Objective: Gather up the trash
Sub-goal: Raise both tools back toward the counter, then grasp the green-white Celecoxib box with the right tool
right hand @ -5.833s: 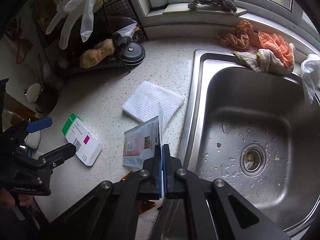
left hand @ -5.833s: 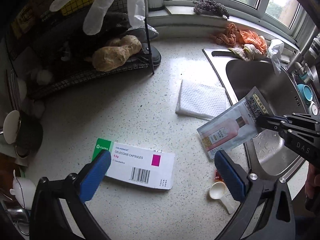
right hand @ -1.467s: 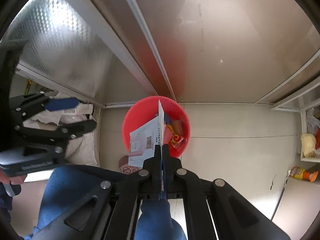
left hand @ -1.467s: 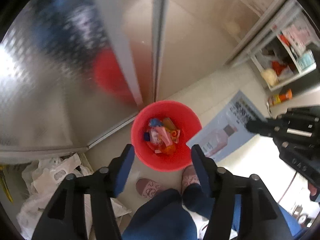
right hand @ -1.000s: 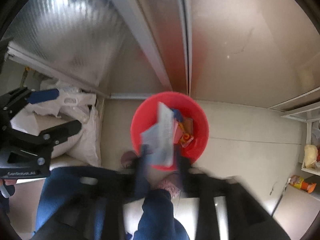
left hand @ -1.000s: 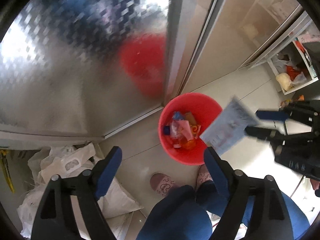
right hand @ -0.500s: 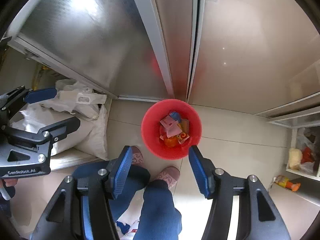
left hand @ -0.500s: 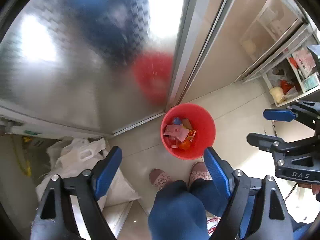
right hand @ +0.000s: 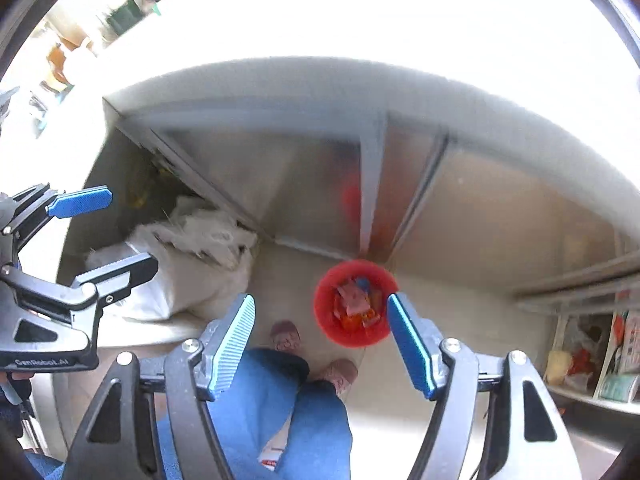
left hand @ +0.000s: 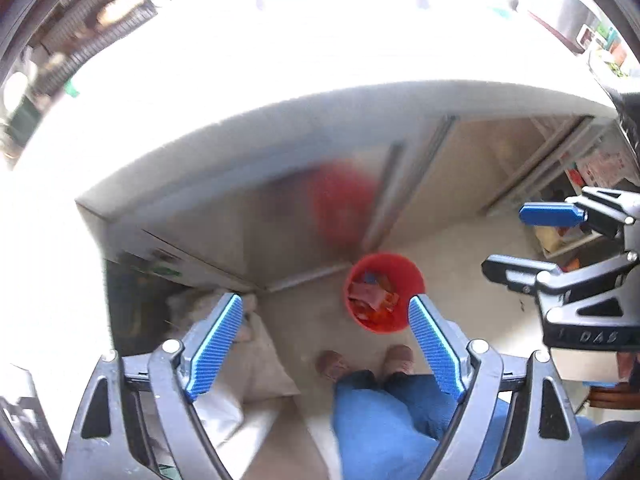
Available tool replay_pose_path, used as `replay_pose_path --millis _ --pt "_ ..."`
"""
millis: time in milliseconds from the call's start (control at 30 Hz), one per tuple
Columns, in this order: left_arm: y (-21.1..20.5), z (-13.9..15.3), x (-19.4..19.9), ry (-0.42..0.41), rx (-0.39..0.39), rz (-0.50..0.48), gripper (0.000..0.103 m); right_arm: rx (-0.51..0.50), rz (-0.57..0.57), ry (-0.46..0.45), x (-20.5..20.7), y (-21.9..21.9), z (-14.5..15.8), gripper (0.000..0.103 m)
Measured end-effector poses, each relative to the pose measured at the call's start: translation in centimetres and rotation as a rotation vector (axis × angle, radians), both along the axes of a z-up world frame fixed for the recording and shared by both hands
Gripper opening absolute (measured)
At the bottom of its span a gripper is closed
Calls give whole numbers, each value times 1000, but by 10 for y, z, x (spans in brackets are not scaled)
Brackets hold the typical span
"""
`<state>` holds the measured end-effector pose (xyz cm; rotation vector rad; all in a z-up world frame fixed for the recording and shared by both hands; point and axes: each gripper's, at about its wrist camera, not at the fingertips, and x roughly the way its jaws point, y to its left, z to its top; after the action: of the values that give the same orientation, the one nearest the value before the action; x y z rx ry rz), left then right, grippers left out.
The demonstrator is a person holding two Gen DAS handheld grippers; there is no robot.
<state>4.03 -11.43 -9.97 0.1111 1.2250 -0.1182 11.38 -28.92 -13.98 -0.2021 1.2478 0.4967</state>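
Both tongs risen, red bin (left hand: 383,292) far below

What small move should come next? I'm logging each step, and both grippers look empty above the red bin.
Probably swing back toward the countertop for another piece: the left gripper and right gripper, which just opened, hold nothing, and the red bin already holds wrappers.

The pouch once pinched in the right gripper (right hand: 320,336) now lies in the red bin (right hand: 354,304) far below its jaws, which have just been opening, nothing between them; the left gripper (left hand: 324,340) has risen too, the table (left hand: 280,40) edge showing above its jaws.
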Motion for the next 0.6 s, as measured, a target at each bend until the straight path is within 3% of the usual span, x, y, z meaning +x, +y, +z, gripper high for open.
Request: replay_pose_path --millis 233,400,600 --pt "29 57 18 -80 16 72 87 29 63 -71 23 22 48 67" --pt "50 74 49 -114 47 93 87 53 100 -97 53 51 64 71" --pt "107 83 108 -110 51 154 87 53 153 -113 107 100 73 75"
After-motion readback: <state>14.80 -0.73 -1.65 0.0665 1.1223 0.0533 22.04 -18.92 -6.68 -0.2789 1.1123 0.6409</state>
